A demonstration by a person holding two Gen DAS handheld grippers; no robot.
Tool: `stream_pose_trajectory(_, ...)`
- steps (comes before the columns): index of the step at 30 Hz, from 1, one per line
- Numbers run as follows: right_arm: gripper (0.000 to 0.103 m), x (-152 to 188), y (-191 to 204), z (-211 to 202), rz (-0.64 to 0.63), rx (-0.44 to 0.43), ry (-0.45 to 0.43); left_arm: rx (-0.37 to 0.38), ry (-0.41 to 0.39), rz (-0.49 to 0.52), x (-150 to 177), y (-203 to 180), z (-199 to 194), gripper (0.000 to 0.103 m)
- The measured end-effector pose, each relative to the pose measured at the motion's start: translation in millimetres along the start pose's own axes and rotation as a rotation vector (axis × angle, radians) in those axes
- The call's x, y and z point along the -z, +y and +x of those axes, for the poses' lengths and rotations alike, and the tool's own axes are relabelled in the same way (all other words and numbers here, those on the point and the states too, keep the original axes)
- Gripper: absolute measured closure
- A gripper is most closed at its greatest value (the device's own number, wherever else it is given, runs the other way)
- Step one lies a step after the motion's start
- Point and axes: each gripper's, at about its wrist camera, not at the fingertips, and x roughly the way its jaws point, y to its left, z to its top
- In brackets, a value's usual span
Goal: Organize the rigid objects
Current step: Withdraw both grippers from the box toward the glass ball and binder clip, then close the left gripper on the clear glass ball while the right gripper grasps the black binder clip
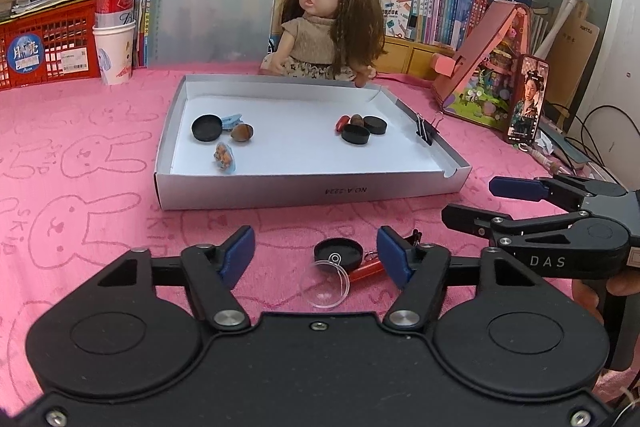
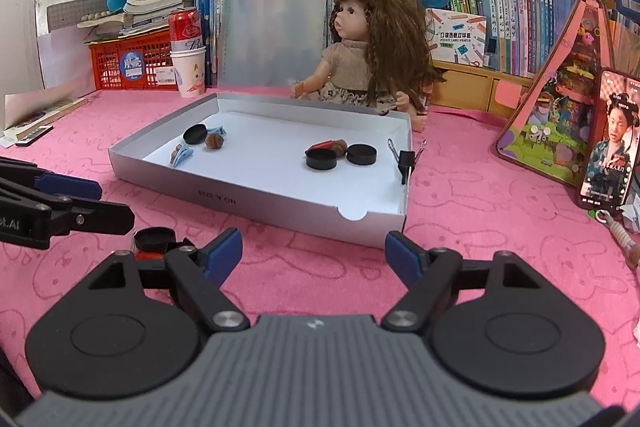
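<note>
On the pink cloth in front of the silver tray (image 1: 312, 193) lie a black round cap (image 1: 338, 251), a clear plastic dome (image 1: 325, 286) and a small red piece (image 1: 366, 269). My left gripper (image 1: 316, 251) is open around them; its blue pads touch nothing that I can make out. The right gripper (image 2: 314, 251) is open over bare cloth near the tray's (image 2: 240, 203) front corner. Inside the tray are black caps (image 1: 207, 127), brown stones (image 1: 242, 133), blue clips and a red piece (image 1: 341, 123). From the right wrist view, the left gripper (image 2: 114, 203) reaches in at the left, above the black cap (image 2: 155, 238).
A black binder clip (image 1: 425, 131) grips the tray's right wall. A doll (image 1: 328, 23) sits behind the tray, a red can in a paper cup (image 1: 115, 27) at the back left, and a phone (image 1: 527, 99) leans on a pink house box at the right.
</note>
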Motion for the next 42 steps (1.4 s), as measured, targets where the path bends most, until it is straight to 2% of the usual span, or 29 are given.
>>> stream_pose_trajectory(12,0.016,7.0,5.7,0.0,-0.010,-0.020,0.020,0.008,0.028,0.001,4.2,-1.8,5.8,0.065)
stream_pose_trajectory(21,0.016,11.1,8.4,-0.9,-0.017,-0.046,0.026,-0.003,0.036,-0.006,5.9,-0.6,8.6,0.074)
stream_pose_trajectory(40,0.017,8.3,33.6,5.7,-0.050,-0.178,0.020,-0.011,0.063,0.001,16.1,-0.5,6.7,0.075)
stream_pose_trajectory(42,0.019,8.0,35.0,7.3,-0.043,-0.189,0.023,-0.014,0.063,0.002,16.8,0.0,5.8,0.075)
